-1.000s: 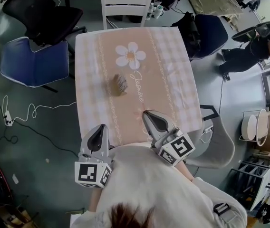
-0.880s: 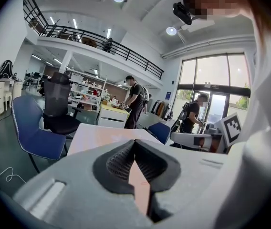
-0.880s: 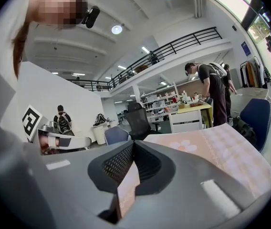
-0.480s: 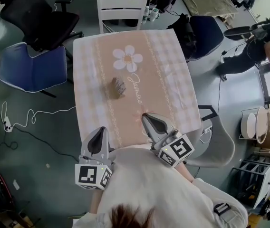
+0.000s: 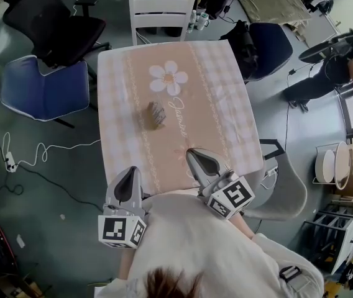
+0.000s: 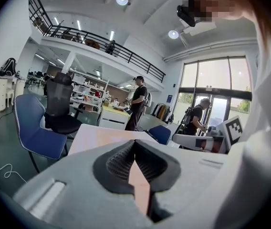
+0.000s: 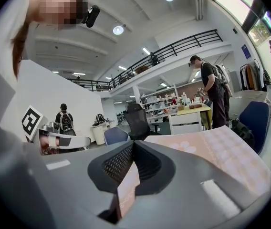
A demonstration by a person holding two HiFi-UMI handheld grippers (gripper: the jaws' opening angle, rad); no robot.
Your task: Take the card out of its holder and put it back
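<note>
One card holder [image 5: 156, 113] sits near the middle of the table [image 5: 214, 98], far from every edge, with bare cloth all around it. I cannot tell the card apart from it. Two grippers are at the near edge: the left gripper [image 5: 128, 174] by the left corner, the right gripper [image 5: 193, 152] over the cloth. Both have their jaws pressed together, holding nothing. One white chair [image 5: 162, 8] stands at the far edge.

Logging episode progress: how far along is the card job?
Done: nothing visible; the card holder sits in the middle of the table, too small to tell if the card is in. In hand: nothing, left claw and right claw are shut and empty at its near edge. Left: seemingly the whole take-out and return.
</note>
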